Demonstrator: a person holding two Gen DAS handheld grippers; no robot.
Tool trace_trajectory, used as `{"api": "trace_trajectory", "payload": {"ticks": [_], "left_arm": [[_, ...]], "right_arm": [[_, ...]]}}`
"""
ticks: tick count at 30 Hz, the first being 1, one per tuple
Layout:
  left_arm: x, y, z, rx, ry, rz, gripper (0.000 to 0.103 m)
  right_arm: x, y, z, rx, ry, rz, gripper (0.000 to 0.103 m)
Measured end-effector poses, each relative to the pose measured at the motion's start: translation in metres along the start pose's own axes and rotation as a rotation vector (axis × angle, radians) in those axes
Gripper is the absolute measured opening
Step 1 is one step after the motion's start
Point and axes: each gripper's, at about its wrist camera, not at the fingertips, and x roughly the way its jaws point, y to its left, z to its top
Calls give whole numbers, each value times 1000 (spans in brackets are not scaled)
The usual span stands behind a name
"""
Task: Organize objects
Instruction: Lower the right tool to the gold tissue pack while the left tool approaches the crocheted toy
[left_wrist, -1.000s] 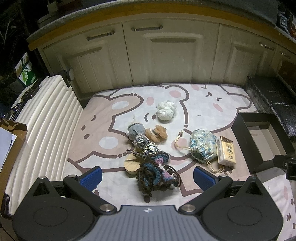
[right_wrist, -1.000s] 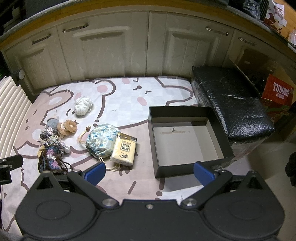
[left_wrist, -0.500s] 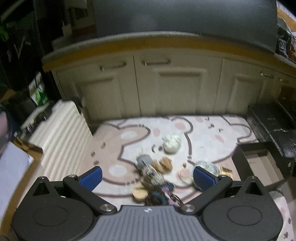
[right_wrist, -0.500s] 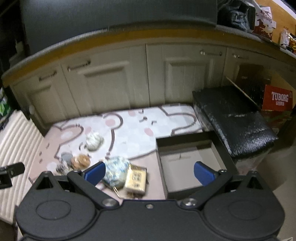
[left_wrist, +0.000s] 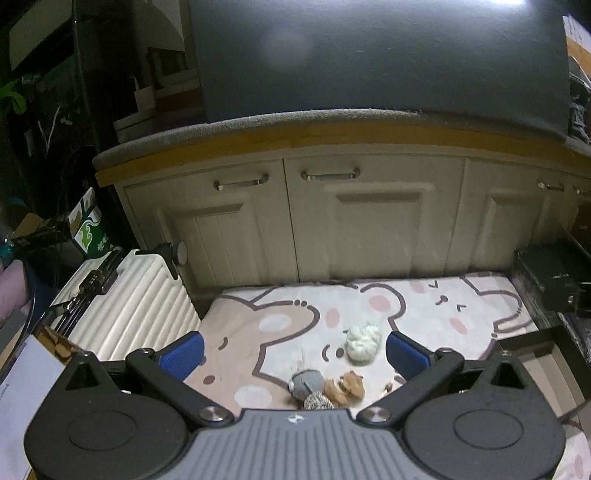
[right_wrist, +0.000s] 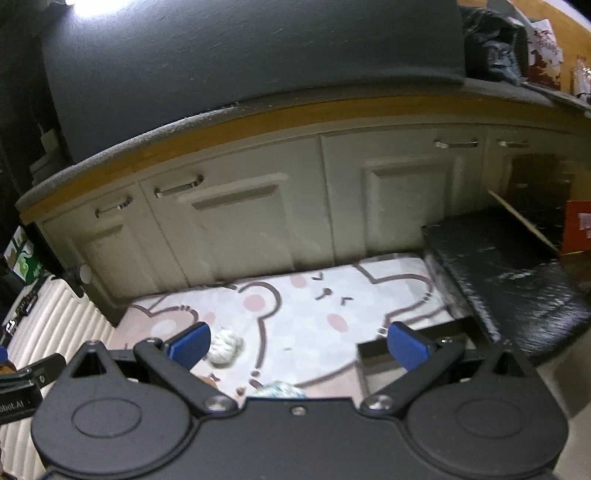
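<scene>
Both grippers are raised high and tilted up toward the cabinets. My left gripper (left_wrist: 295, 350) is open and empty above the bear-print mat (left_wrist: 424, 314). Between its blue pads lie a white yarn ball (left_wrist: 363, 341), a grey knitted piece (left_wrist: 306, 382) and a brown fuzzy item (left_wrist: 345, 386). My right gripper (right_wrist: 299, 343) is open and empty too. Near its left pad sits the white yarn ball (right_wrist: 225, 345); the floral pouch (right_wrist: 280, 390) peeks over the gripper body. Only a corner of the black open box (right_wrist: 373, 363) shows by the right pad.
Cream cabinet doors (left_wrist: 369, 221) under a dark countertop back the mat. A ribbed white suitcase (left_wrist: 129, 306) lies at the left. A black wrapped block (right_wrist: 509, 280) sits right of the mat, with a red carton (right_wrist: 578, 229) behind it.
Both grippers have lifted and pitched upward over the last second. The objects and box slid to the bottom of each view, and the cabinets and wall now fill the frames. Both stayed open.
</scene>
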Motion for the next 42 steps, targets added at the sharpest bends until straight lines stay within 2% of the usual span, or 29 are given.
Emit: {"api": "trace_trajectory", "payload": {"ticks": [4, 9, 12, 17, 21, 22, 26, 31, 34, 38, 42], "left_arm": [[19, 0, 0, 9, 17, 3, 103], [51, -3, -10, 35, 90, 2, 103], [68, -5, -22, 48, 142, -20, 103], [96, -6, -47, 35, 242, -80, 103], [118, -10, -65, 16, 330, -125, 103], [122, -11, -68, 50, 342, -156, 103], [132, -19, -79, 95, 393, -172, 103], [148, -19, -90, 54, 492, -199, 103], [156, -17, -95, 38, 541, -226, 103], [167, -17, -104, 30, 583, -243, 103], [178, -18, -111, 38, 609, -243, 103]], "right_arm": [[31, 2, 0, 35, 36, -31, 103], [69, -7, -12, 84, 109, -88, 102], [86, -12, -26, 104, 156, -104, 92], [113, -20, -49, 157, 287, -102, 76], [131, -27, -67, 207, 375, -110, 72], [135, -28, -71, 212, 394, -113, 70], [151, -28, -82, 206, 467, -122, 64], [166, -25, -94, 185, 546, -147, 59], [173, -25, -99, 177, 573, -168, 56], [180, -24, -104, 171, 601, -173, 45], [182, -16, -107, 144, 618, -165, 43]]}}
